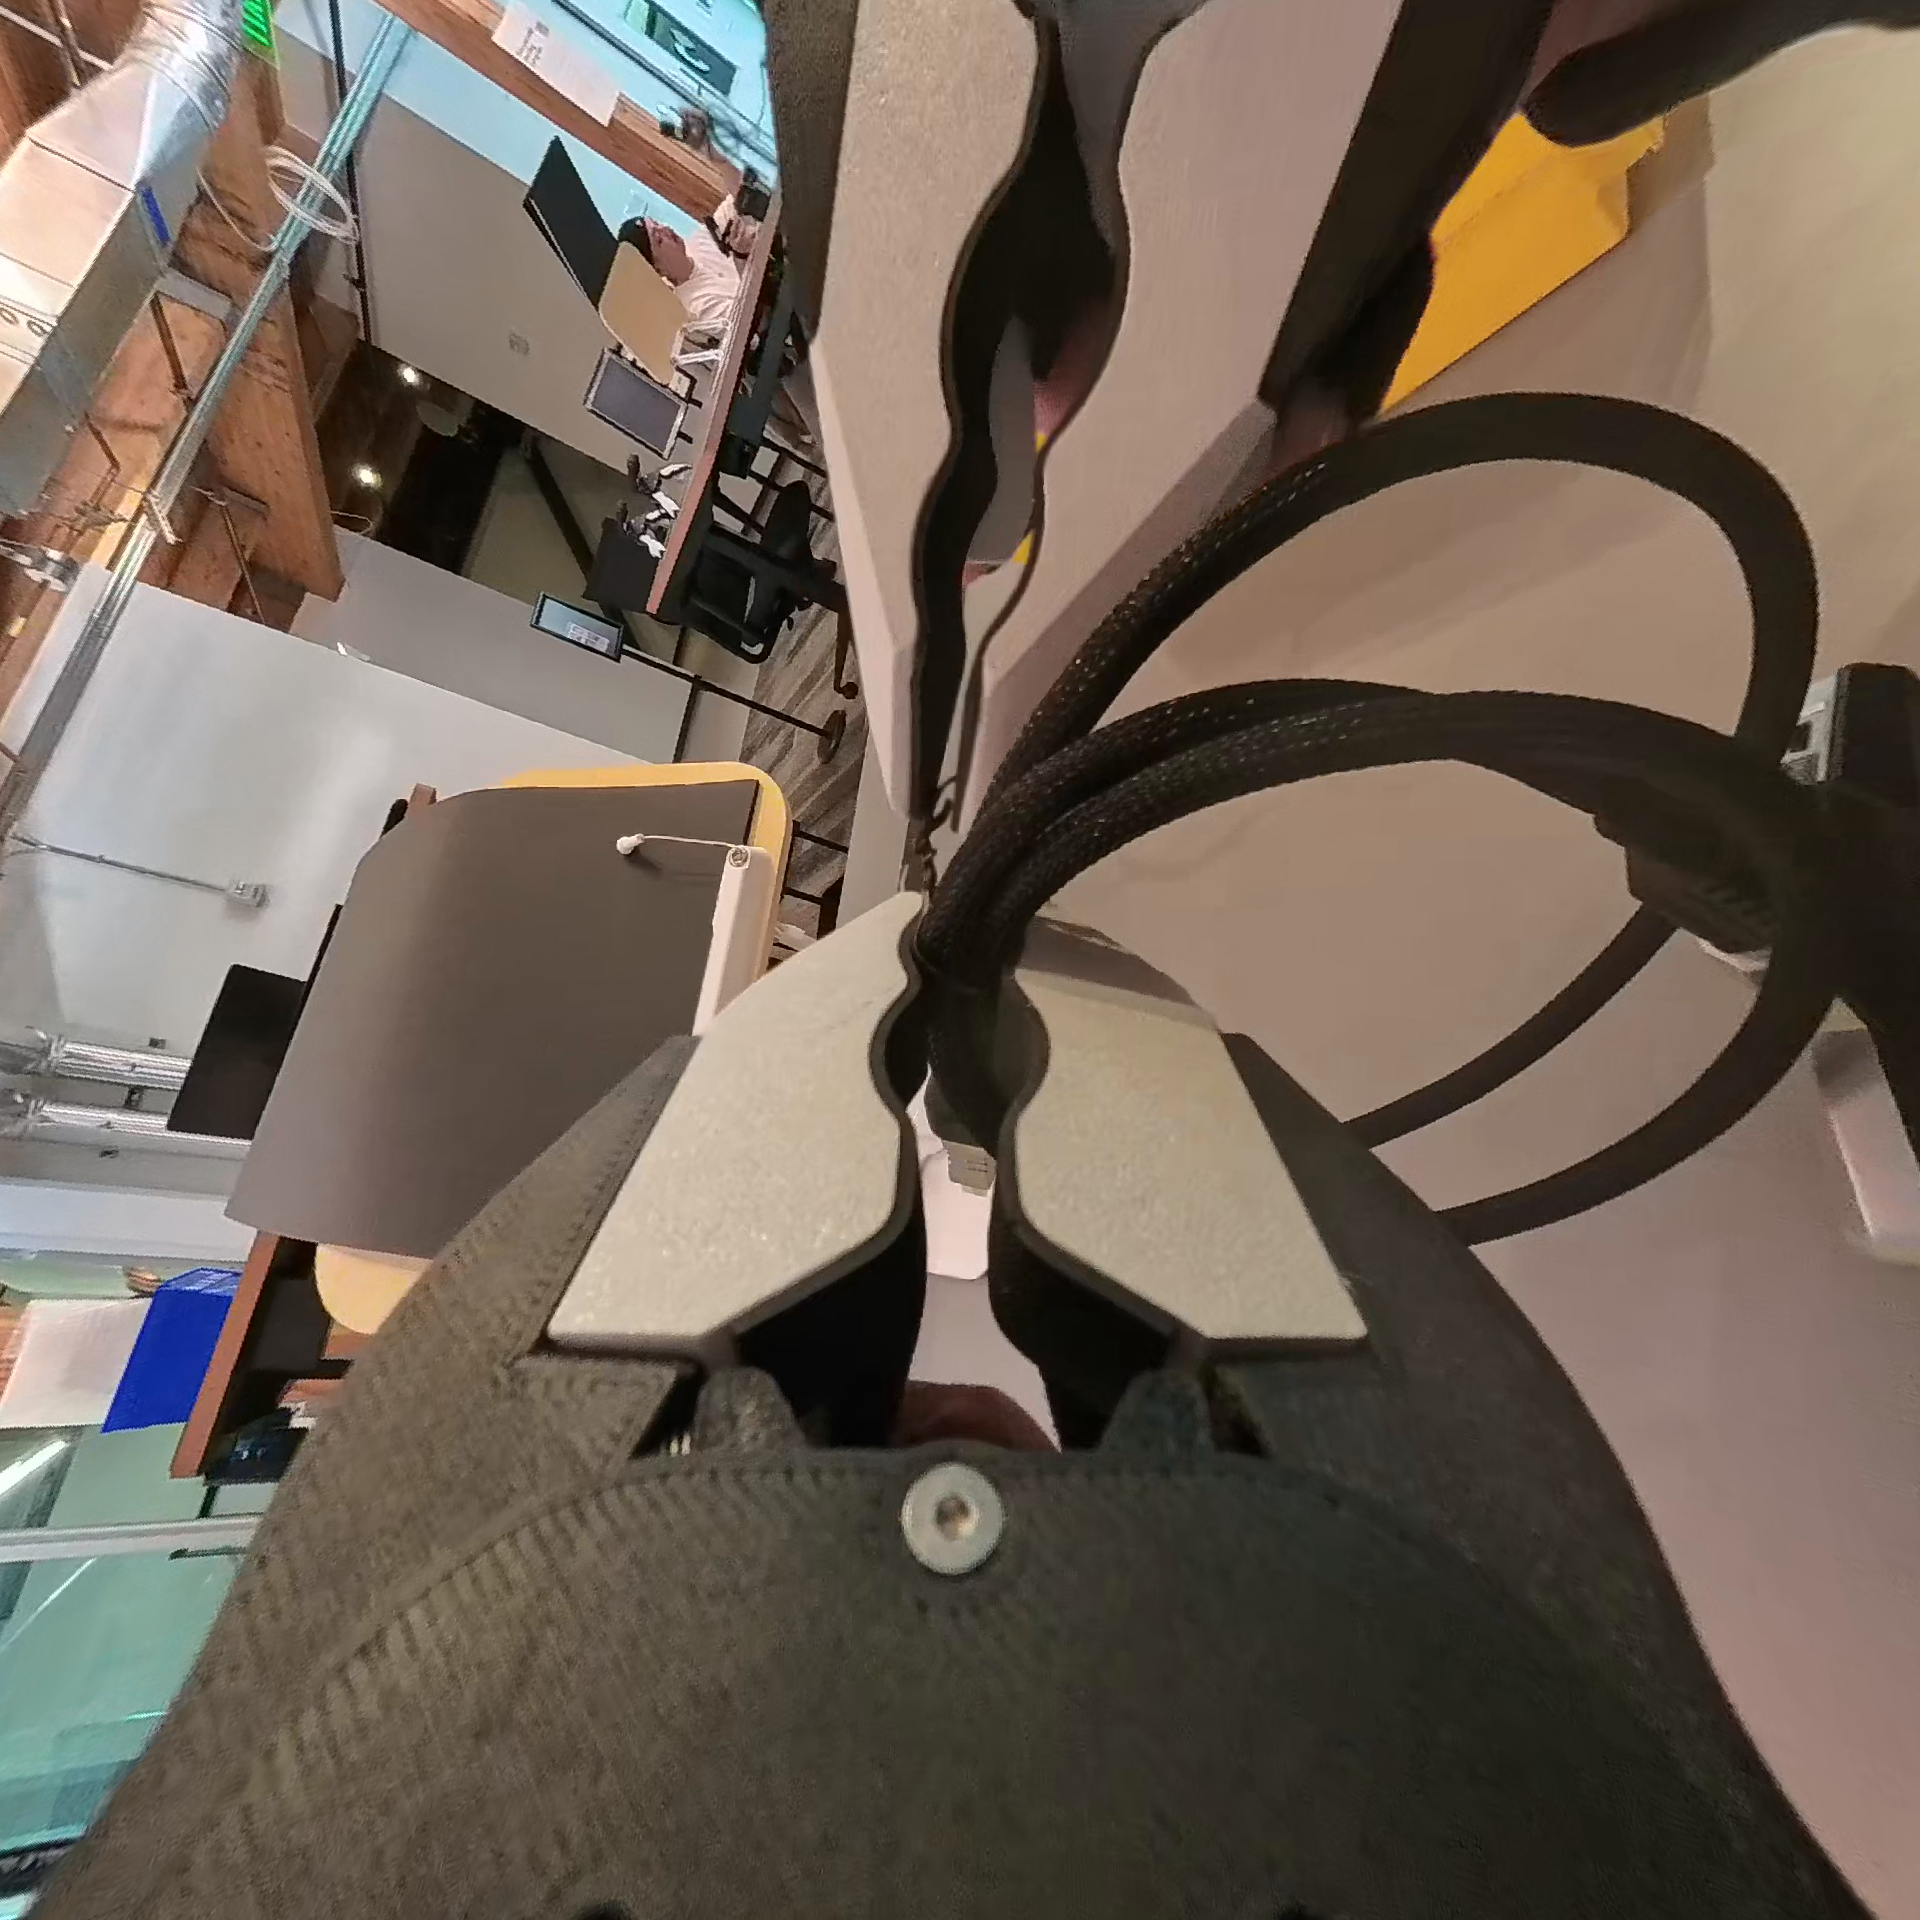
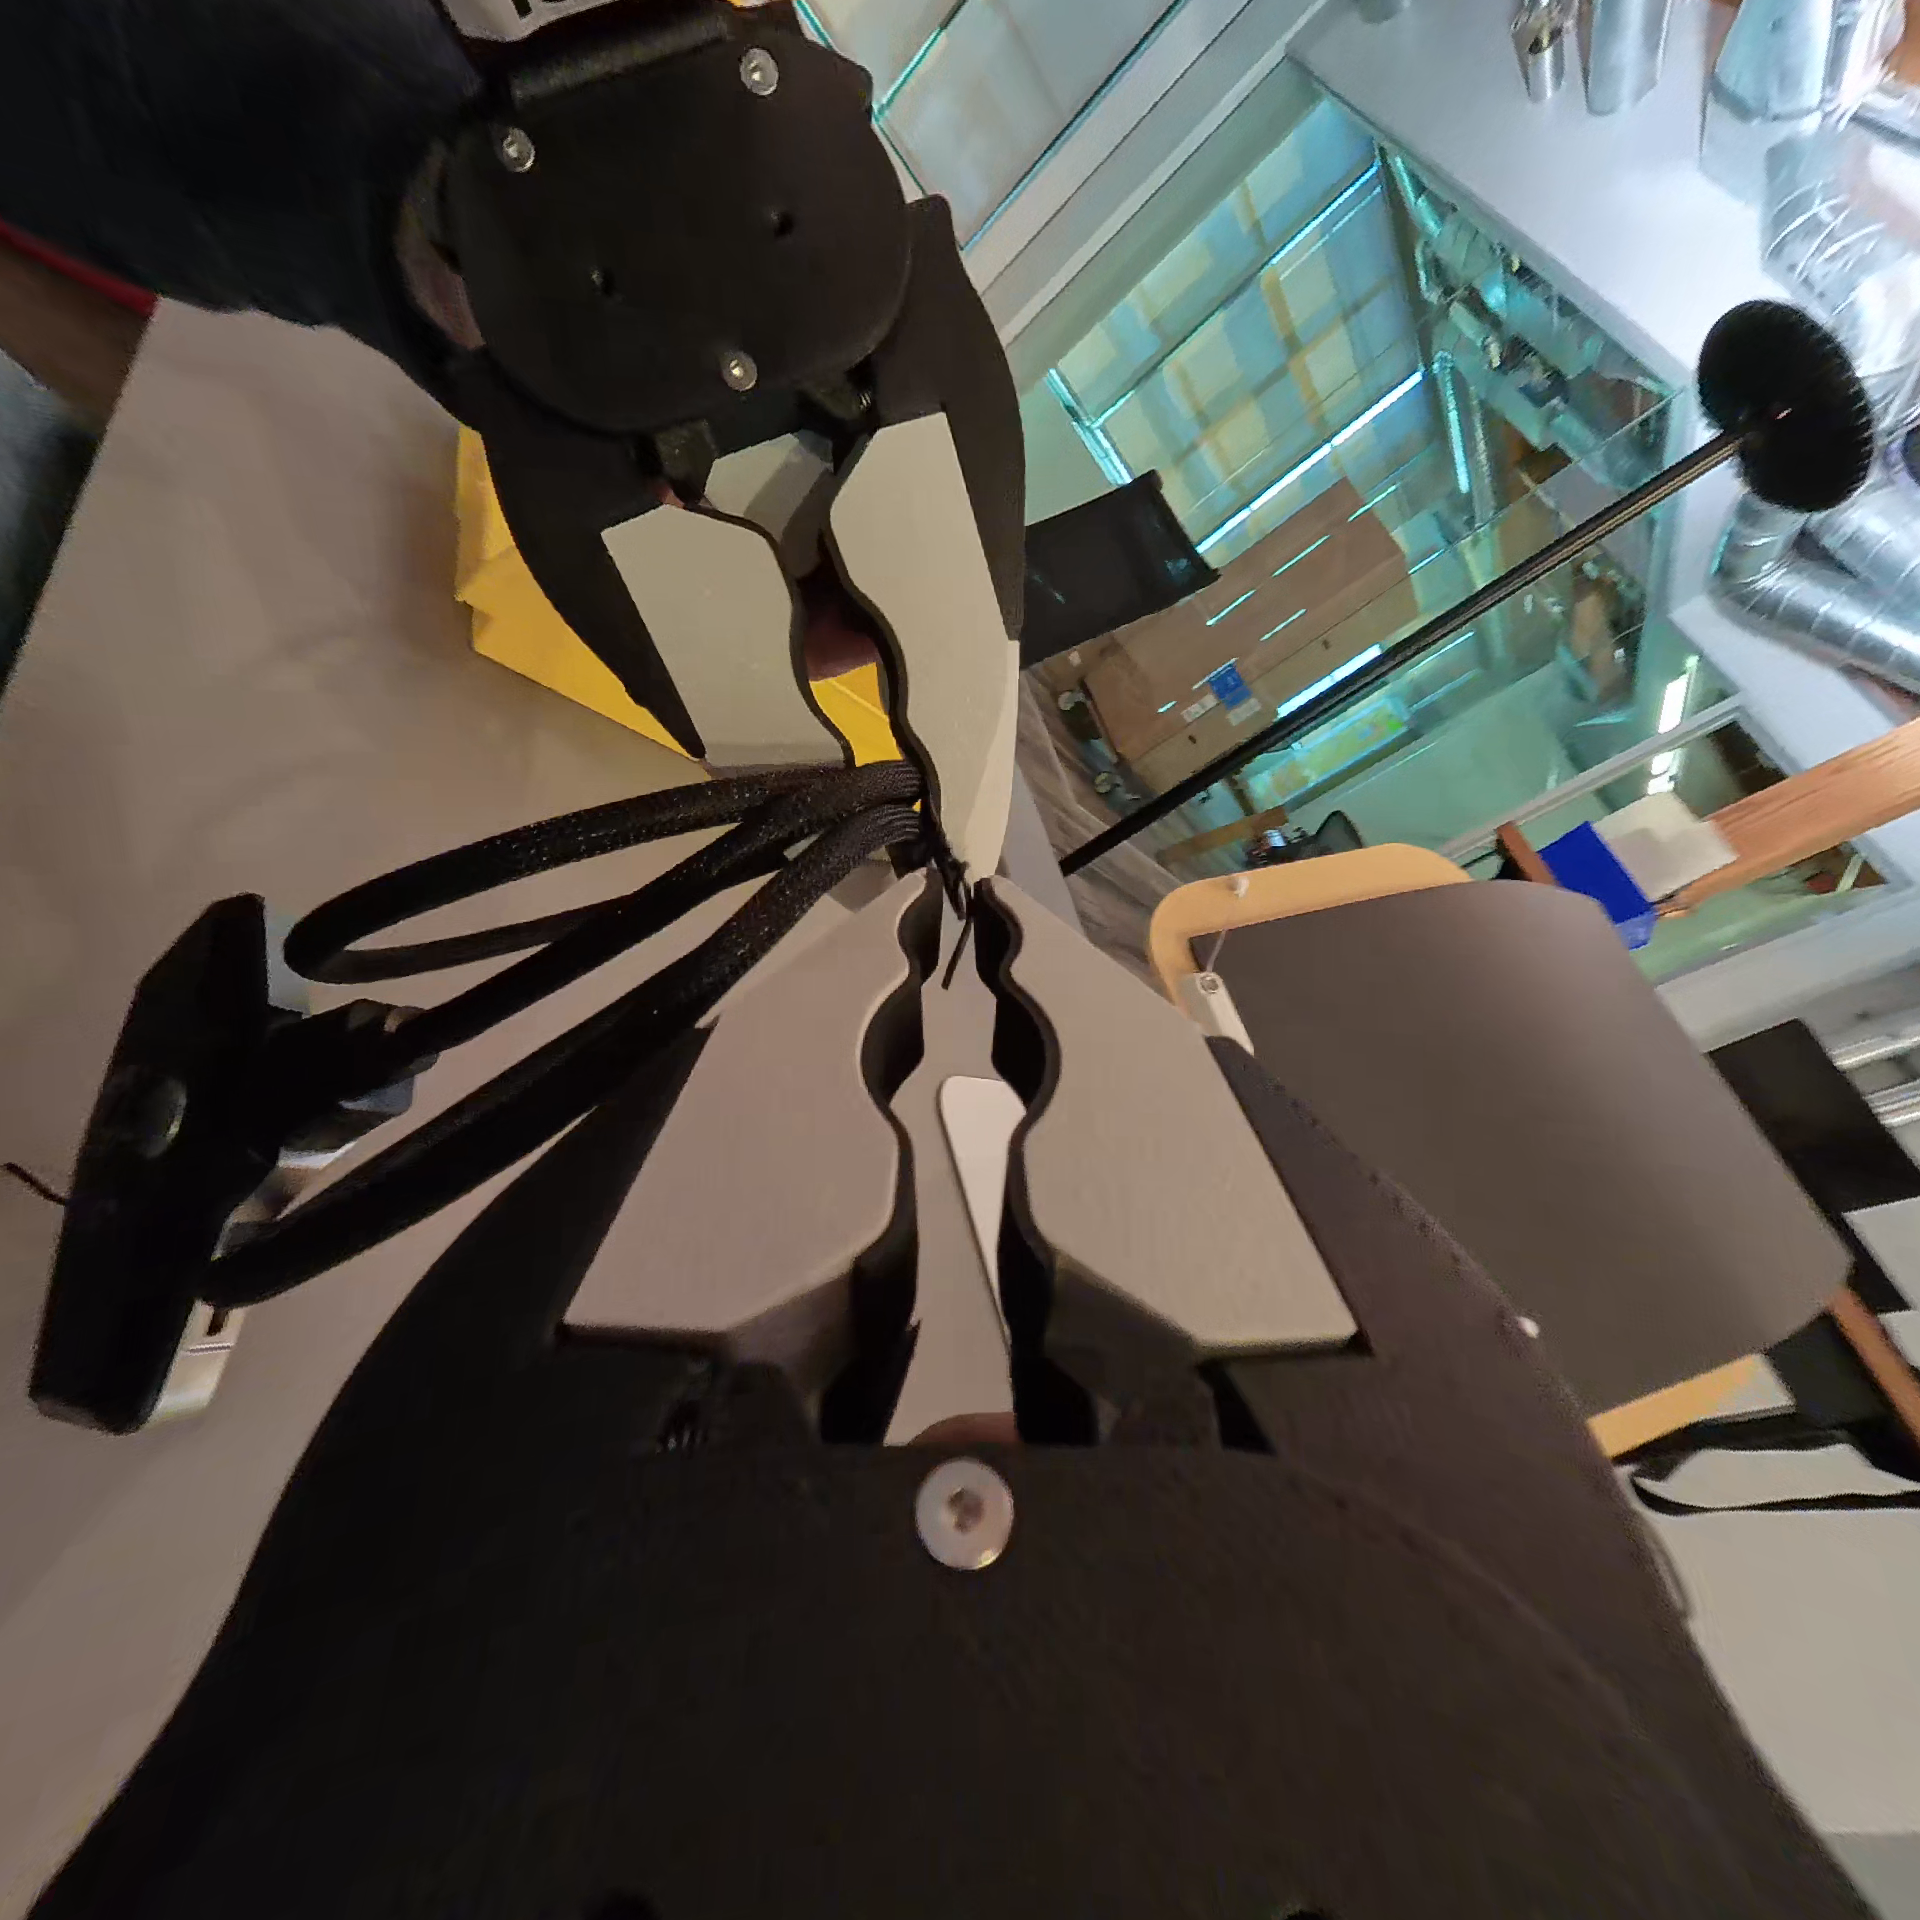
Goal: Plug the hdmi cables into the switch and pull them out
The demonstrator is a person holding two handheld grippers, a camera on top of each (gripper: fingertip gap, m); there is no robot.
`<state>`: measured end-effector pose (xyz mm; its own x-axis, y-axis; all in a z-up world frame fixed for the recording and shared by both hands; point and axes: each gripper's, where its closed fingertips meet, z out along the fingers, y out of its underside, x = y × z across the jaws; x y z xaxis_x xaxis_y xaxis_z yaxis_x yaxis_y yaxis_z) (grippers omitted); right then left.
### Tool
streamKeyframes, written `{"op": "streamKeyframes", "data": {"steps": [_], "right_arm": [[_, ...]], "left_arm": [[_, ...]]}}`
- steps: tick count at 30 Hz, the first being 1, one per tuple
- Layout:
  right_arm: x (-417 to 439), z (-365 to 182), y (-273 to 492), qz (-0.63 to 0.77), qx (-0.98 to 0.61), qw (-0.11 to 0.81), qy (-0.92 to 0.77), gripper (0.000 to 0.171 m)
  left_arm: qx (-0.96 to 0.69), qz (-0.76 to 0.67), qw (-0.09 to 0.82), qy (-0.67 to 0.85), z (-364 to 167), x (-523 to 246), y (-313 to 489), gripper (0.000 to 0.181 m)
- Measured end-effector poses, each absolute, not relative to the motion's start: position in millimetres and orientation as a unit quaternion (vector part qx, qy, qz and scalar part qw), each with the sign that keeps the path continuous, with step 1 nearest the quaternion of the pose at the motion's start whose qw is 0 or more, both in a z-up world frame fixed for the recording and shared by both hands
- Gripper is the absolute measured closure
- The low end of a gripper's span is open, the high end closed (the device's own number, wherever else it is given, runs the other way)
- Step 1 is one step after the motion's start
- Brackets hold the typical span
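In the left wrist view the left hand-held gripper [image 1: 961,1023] is clamped on the braided black hdmi cables [image 1: 1226,727], pinching the bundle at its fingertips in the centre of the frame. One cable end with a metal plug [image 1: 971,1158] hangs between the fingers, its long axis running toward the bottom of the frame, plug tip pointing at the camera. From the pinch the cables arc to the upper right and loop round to the switch [image 1: 1860,758] at the right edge, where a black connector [image 1: 1704,883] sits against it. The right hand-held gripper [image 1: 951,727] reaches in from the top of the frame, tips pointing down and meeting the left one's tips.

In the right wrist view the right hand-held gripper [image 2: 961,904] has its tips nearly together on a thin black tie [image 2: 954,935] at the bundle's end; the wavy gap behind the tips is empty. The left hand-held gripper [image 2: 935,821] comes from the upper left, pointing down and right. The cables [image 2: 582,842] run left to the switch [image 2: 135,1174], which lies on the grey bench [image 2: 260,644] at the left edge. A yellow object [image 2: 520,623] lies behind the left gripper.
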<state>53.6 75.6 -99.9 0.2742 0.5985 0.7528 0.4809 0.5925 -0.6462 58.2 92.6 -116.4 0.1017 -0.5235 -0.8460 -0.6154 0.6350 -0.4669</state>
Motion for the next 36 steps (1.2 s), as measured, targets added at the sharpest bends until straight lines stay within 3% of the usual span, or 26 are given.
{"op": "streamKeyframes", "data": {"steps": [27,32,36], "right_arm": [[53.3,-100.3,76.2,-0.032,-0.421,0.666,-0.615,0.171],[53.6,-100.3,75.5,0.000,-0.441,0.656,-0.612,0.171],[53.5,-96.3,72.9,0.119,-0.491,0.640,-0.578,0.171]], "left_arm": [[-0.432,0.032,0.602,0.671,-117.9,61.1,91.1,0.175],[-0.431,0.035,0.602,0.671,-118.4,61.4,91.4,0.175],[-0.423,0.043,0.608,0.670,-114.7,61.5,90.7,0.175]]}}
